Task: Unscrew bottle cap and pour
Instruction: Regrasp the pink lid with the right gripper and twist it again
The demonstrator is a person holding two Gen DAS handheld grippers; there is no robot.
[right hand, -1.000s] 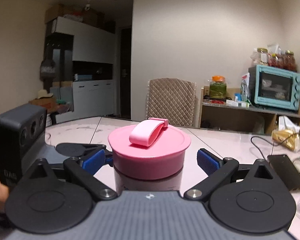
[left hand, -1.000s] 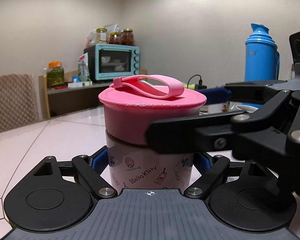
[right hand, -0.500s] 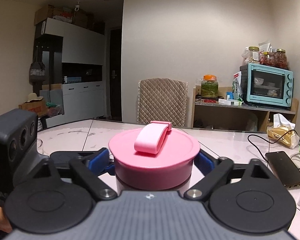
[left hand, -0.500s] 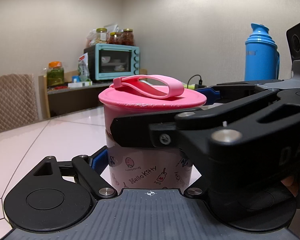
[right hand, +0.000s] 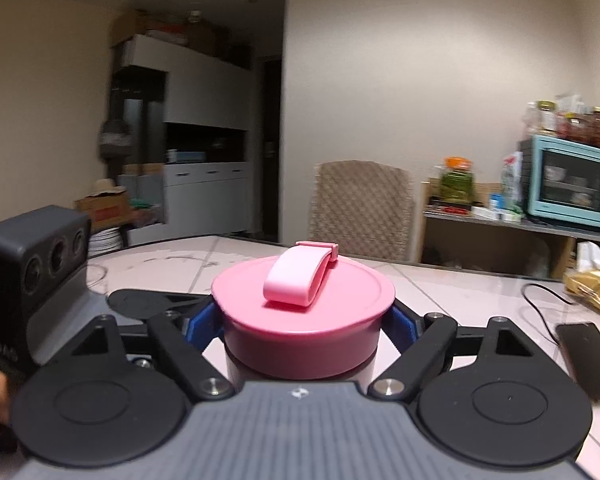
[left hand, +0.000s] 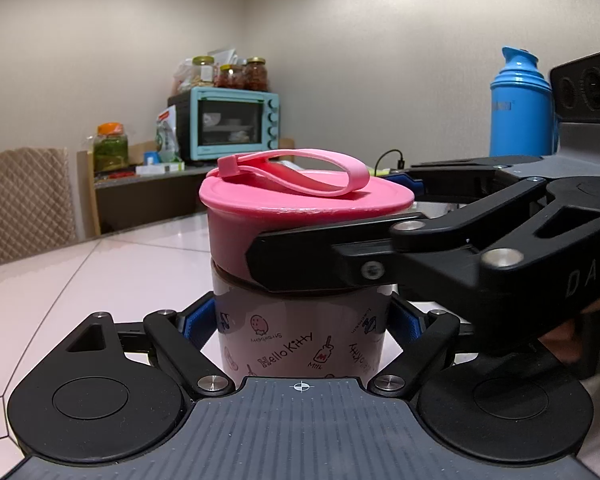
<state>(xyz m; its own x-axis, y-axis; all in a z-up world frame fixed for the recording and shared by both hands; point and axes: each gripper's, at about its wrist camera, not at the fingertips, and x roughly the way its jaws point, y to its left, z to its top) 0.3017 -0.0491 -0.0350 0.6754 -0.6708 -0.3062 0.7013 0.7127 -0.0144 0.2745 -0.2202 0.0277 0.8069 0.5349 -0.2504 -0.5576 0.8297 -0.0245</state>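
The left gripper (left hand: pixel 302 326) is clenched on the squat cylindrical bottle (left hand: pixel 300 344), its blue ribbed pads pressing the smooth, cartoon-printed white body from both sides. Just above it, the right gripper (right hand: pixel 302 320) clasps the round, glossy pink cap (right hand: pixel 302 312), whose flat top carries a soft looped strap (right hand: pixel 300 276). The bottle stands upright on the glossy tiled worktop (left hand: pixel 100 272), directly ahead of both grippers.

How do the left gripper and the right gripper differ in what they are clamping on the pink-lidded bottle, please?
The left gripper is shut on the white printed bottle body, low down; the right gripper is shut on the wide pink screw cap, higher up. In the left wrist view the right one reaches in from the right side. Both have blue pads.
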